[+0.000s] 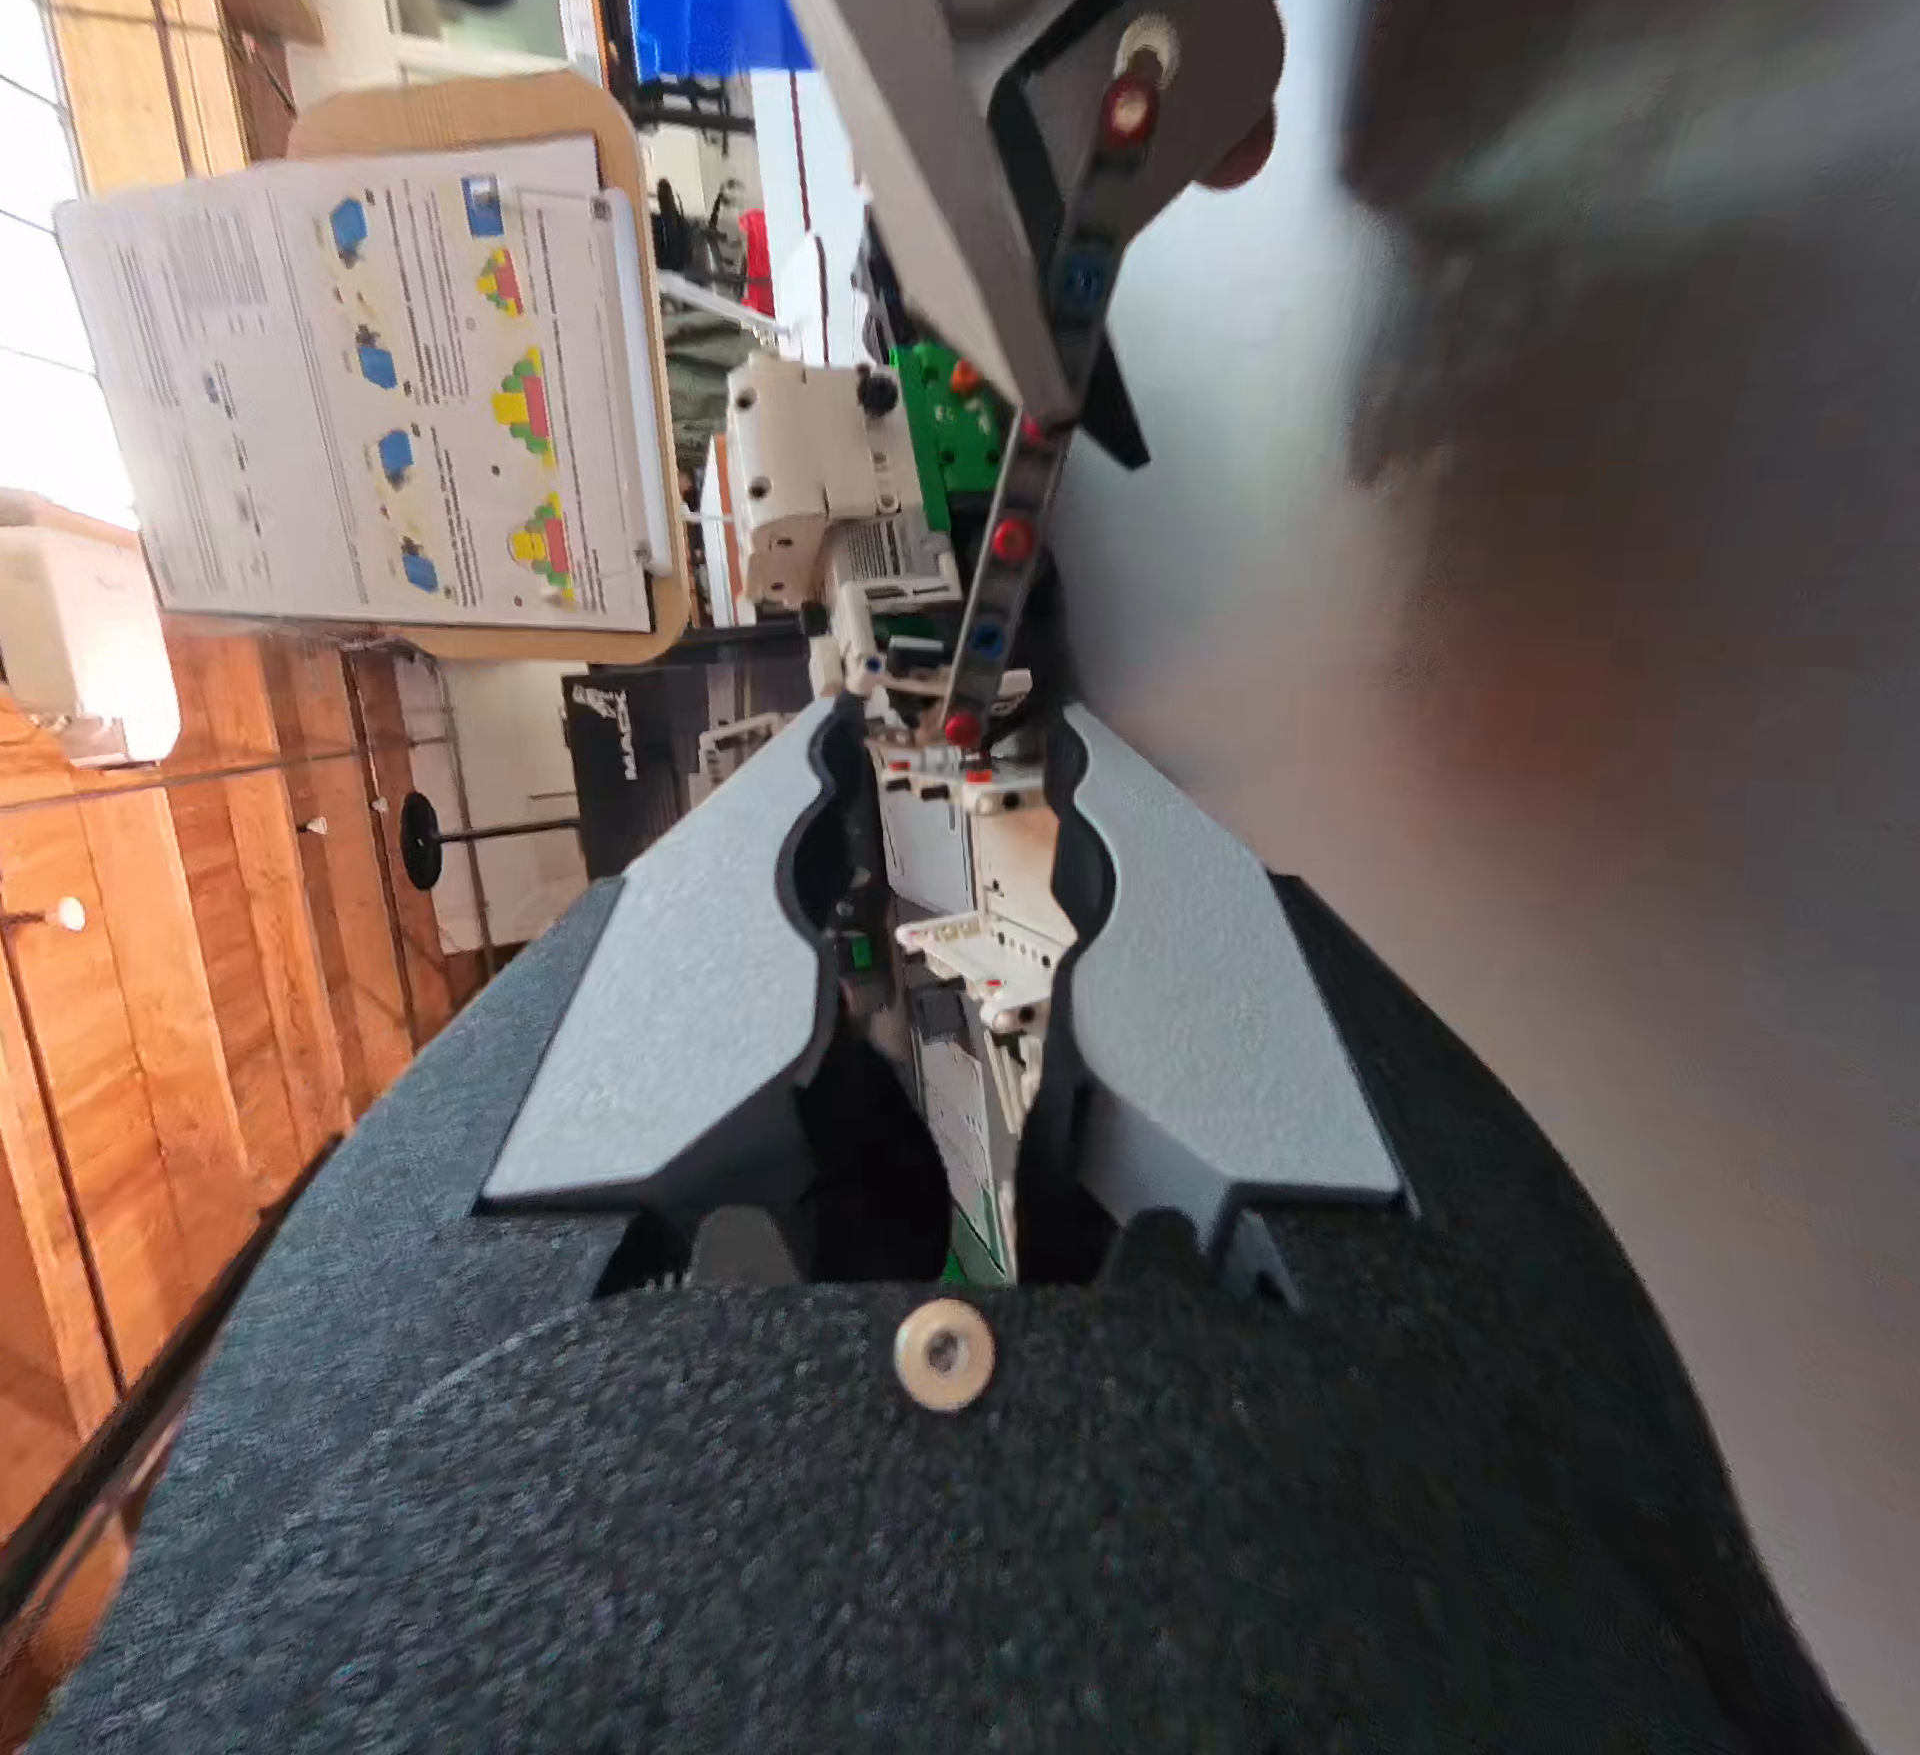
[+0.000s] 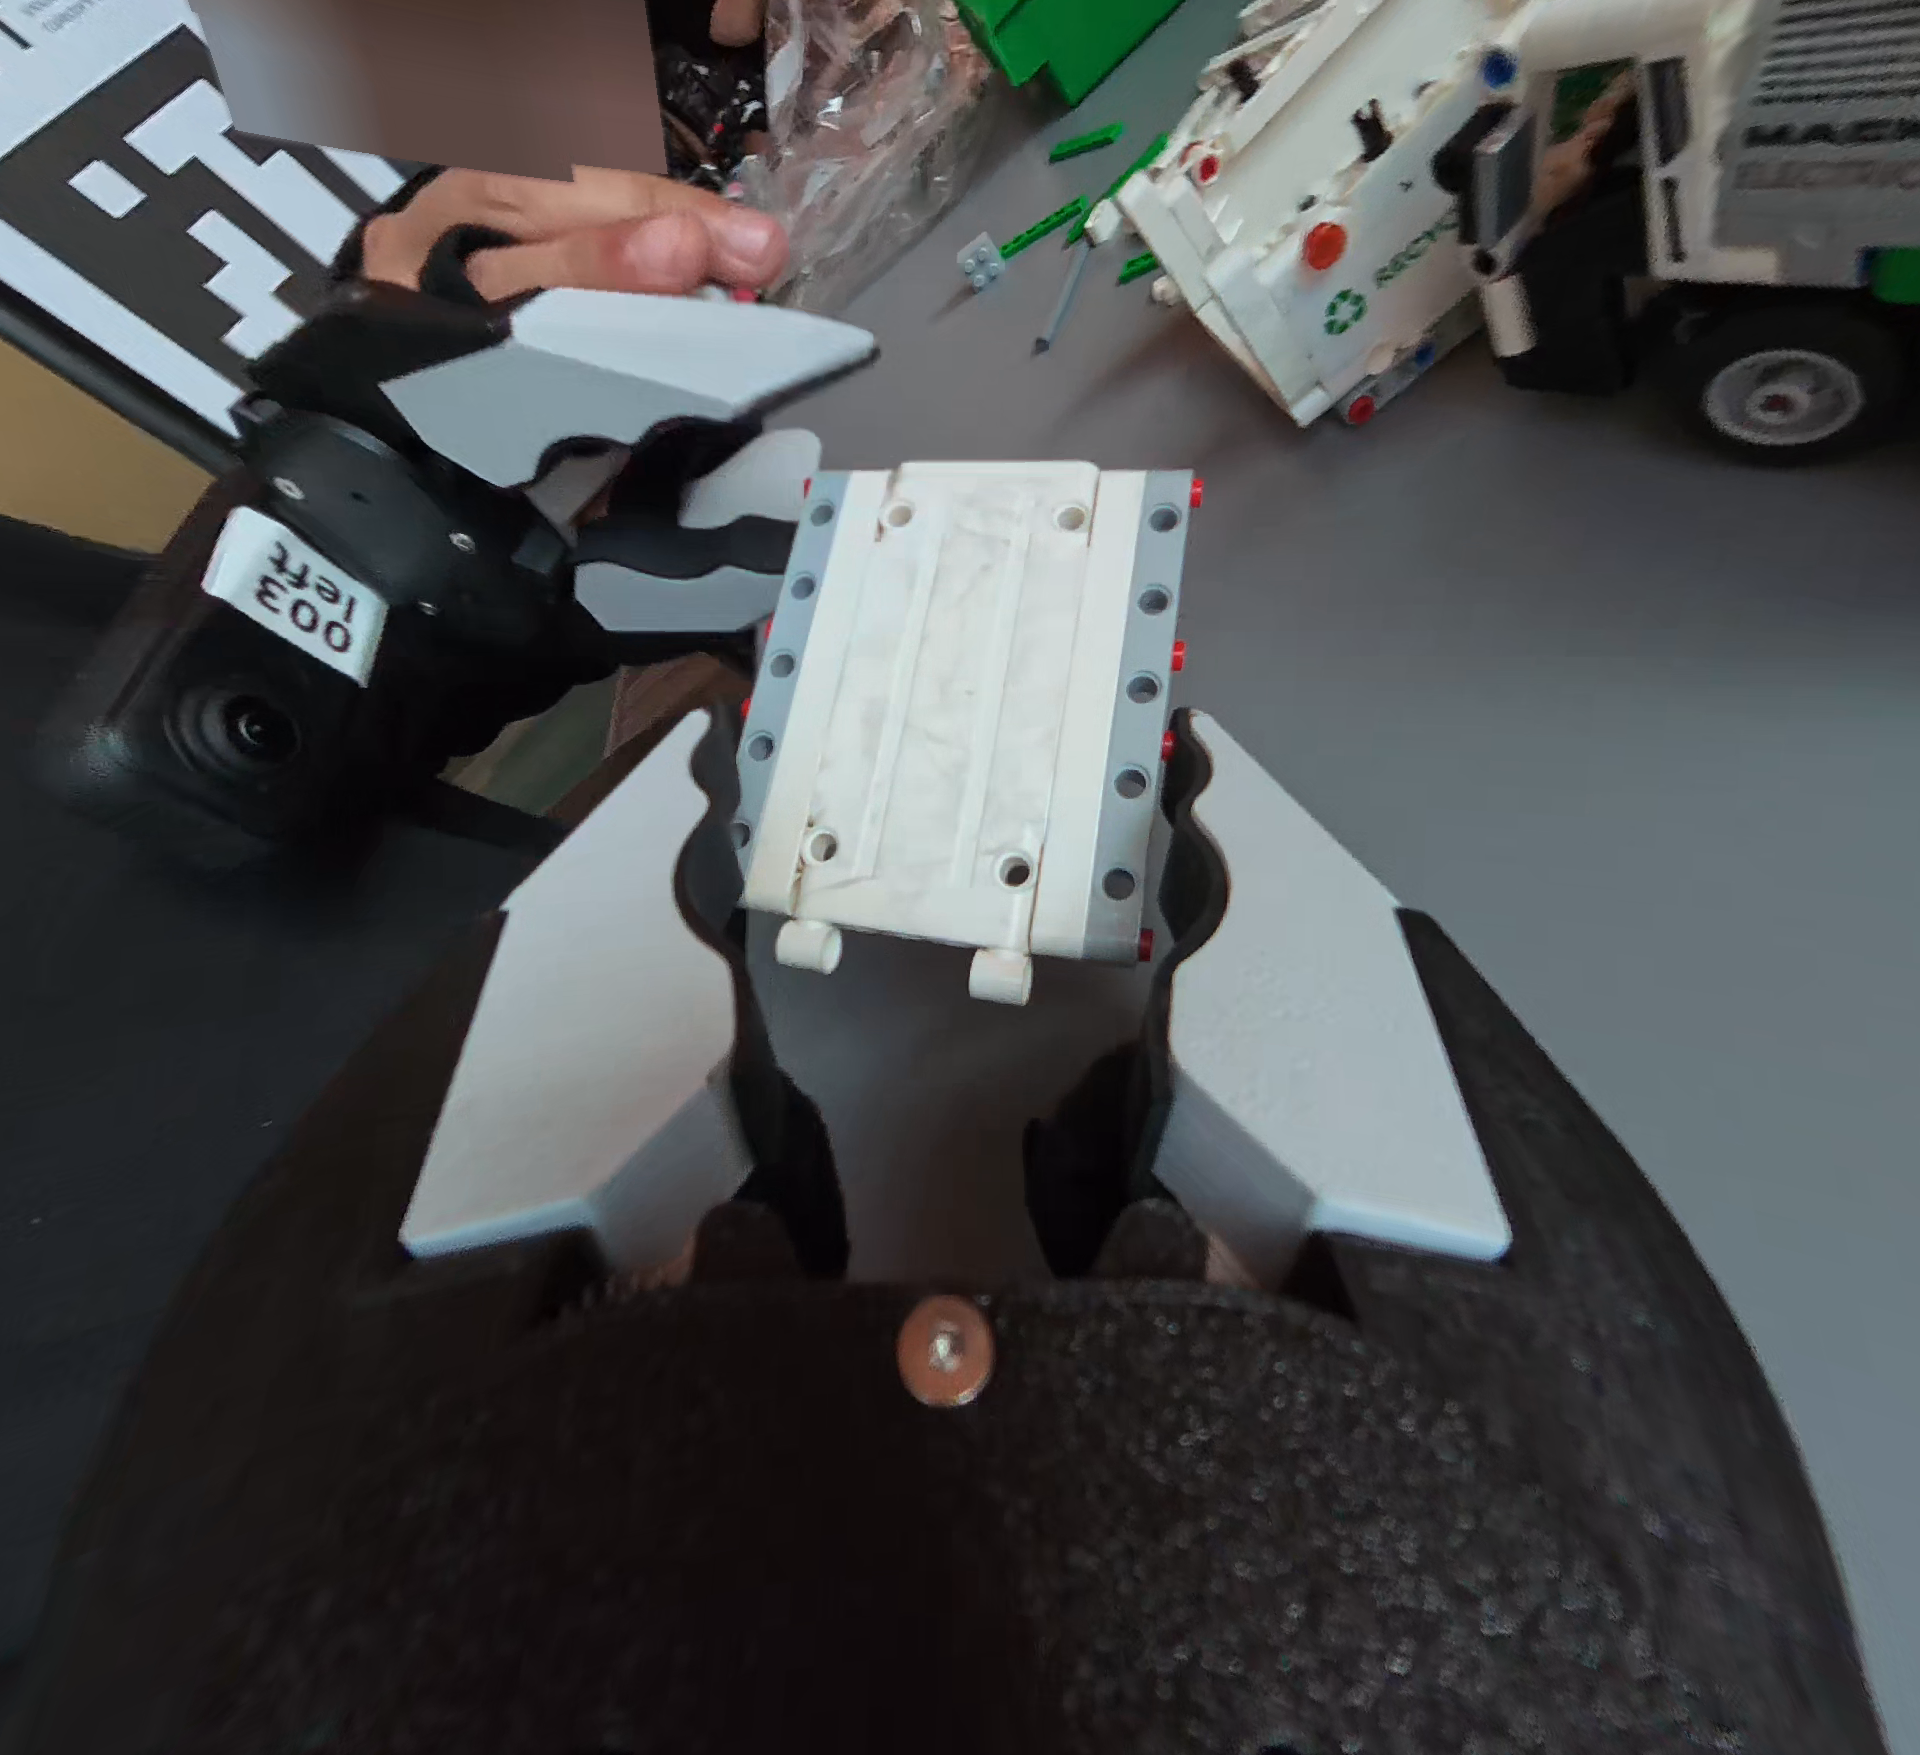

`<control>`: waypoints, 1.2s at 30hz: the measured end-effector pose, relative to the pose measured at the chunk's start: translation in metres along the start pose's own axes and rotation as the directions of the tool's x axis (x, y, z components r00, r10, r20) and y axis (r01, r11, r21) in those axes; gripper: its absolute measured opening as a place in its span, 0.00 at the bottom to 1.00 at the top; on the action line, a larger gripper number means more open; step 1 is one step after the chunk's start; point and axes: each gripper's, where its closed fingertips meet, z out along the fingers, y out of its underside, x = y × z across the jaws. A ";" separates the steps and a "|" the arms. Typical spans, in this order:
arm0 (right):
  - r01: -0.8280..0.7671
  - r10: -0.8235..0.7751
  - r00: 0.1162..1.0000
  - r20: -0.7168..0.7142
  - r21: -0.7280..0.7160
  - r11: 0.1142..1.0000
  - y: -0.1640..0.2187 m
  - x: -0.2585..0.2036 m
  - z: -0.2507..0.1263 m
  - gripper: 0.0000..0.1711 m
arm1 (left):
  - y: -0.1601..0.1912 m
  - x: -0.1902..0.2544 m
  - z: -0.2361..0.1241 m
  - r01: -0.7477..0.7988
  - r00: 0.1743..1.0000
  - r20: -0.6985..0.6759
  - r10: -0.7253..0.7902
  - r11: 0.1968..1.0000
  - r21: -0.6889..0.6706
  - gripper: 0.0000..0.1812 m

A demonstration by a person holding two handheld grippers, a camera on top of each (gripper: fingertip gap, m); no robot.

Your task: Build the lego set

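Your right gripper [image 2: 951, 832] grasps the white panel [image 2: 961, 718] by its grey side beams, above the grey table [image 2: 1558, 666]. Your left gripper [image 2: 769, 510] stands at the panel's 10 o'clock corner, whether it grips there I cannot tell. The truck [image 2: 1507, 126] lies at 2 o'clock.

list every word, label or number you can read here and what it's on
I won't copy the writing; here is where it stands:
White tag on the left gripper: dark print, legible.
Lego truck cab: dark lettering, legible.
Tipped white truck body: green lettering and symbol.
Black box: white lettering.
Instruction sheet: too small, blurred.
Black-and-white marker board: small print, blurred.
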 end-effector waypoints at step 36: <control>0.053 -0.005 0.986 -0.168 0.279 0.959 -0.031 0.041 -0.070 0.03 | 0.117 0.005 0.076 0.799 0.214 0.156 -0.964 0.081 -0.595 0.52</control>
